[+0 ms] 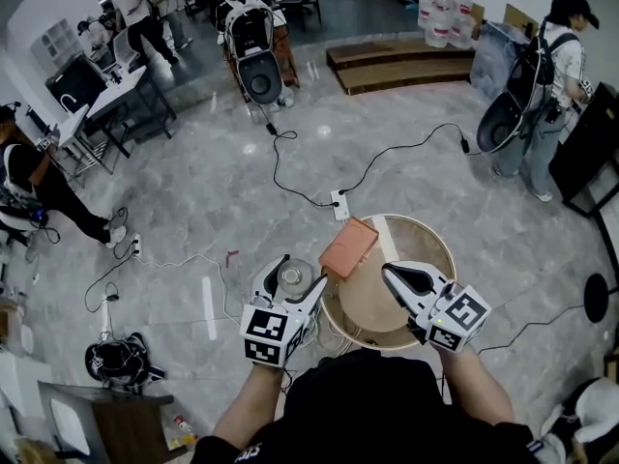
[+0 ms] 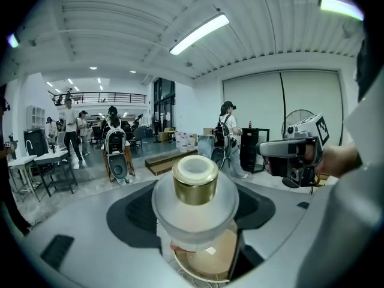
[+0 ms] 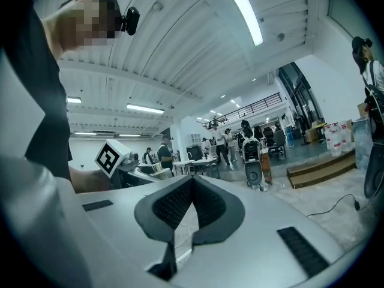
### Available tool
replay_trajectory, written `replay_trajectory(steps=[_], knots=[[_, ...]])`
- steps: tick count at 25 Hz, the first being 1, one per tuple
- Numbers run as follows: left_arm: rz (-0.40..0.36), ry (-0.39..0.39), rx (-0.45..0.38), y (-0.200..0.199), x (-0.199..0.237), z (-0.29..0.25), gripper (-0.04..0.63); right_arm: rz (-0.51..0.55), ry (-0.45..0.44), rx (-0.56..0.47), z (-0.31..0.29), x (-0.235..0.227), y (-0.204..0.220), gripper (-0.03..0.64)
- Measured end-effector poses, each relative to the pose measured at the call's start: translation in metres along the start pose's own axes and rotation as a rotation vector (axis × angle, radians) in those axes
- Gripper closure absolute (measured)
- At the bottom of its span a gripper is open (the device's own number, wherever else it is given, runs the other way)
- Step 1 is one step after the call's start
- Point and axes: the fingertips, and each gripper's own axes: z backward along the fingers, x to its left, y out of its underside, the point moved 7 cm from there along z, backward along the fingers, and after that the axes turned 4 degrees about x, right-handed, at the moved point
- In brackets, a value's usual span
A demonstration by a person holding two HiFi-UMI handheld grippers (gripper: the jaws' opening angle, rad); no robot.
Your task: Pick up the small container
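Left gripper (image 1: 304, 270) is clamped on the small container (image 2: 195, 188), a capped frosted jar, contents indiscernible, held just beside the round table (image 1: 426, 235); right gripper (image 1: 389, 271) is closed and empty above the table.

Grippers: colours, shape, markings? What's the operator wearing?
Both alike: left gripper and right gripper have light grey wedge-shaped jaws with black pads, each carrying a white cube of black square markers. No cables show. The person wears a black top.

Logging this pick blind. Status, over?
Left gripper shut on small frosted glass jar with gold collar, held off the edge of the round beige table. Right gripper shut, empty. Orange box close by, nothing blocking.
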Motion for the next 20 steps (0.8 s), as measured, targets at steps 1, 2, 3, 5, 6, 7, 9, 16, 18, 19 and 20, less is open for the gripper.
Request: replay_trajectory(steps=[1, 2, 3, 5, 6, 7, 9, 16, 18, 19, 20], knots=[[0.001, 0.000, -0.002, -0.002, -0.001, 0.001, 0.256, 0.005, -0.004, 0.001, 0.000, 0.001, -0.002, 0.604], [0.002, -0.001, -0.004, -0.002, -0.002, 0.003, 0.256, 0.007, -0.007, 0.001, 0.001, 0.003, -0.004, 0.604], [0.004, -0.002, -0.005, -0.003, -0.003, 0.004, 0.256, 0.007, -0.009, 0.000, 0.002, 0.004, -0.005, 0.604], [0.009, -0.005, -0.007, -0.001, -0.005, 0.007, 0.256, 0.005, -0.010, -0.001, 0.004, 0.006, -0.005, 0.606], [0.011, -0.006, -0.006, 0.001, -0.006, 0.009, 0.256, 0.004, -0.010, -0.001, 0.005, 0.007, -0.004, 0.604], [0.014, -0.007, -0.006, 0.003, -0.007, 0.010, 0.256, 0.004, -0.010, -0.001, 0.006, 0.008, -0.004, 0.604], [0.017, -0.007, -0.003, 0.006, -0.009, 0.013, 0.256, 0.005, -0.012, 0.000, 0.008, 0.013, -0.003, 0.604], [0.014, 0.004, 0.000, 0.008, -0.018, 0.024, 0.256, -0.005, -0.017, -0.013, 0.015, 0.025, -0.003, 0.604], [0.012, 0.003, -0.001, 0.010, -0.018, 0.026, 0.256, -0.008, -0.019, -0.017, 0.015, 0.028, -0.001, 0.606], [0.011, 0.001, -0.002, 0.011, -0.017, 0.028, 0.256, -0.006, -0.021, -0.019, 0.014, 0.030, 0.000, 0.606], [0.011, -0.001, -0.004, 0.012, -0.016, 0.029, 0.256, -0.004, -0.023, -0.020, 0.014, 0.032, 0.000, 0.606]])
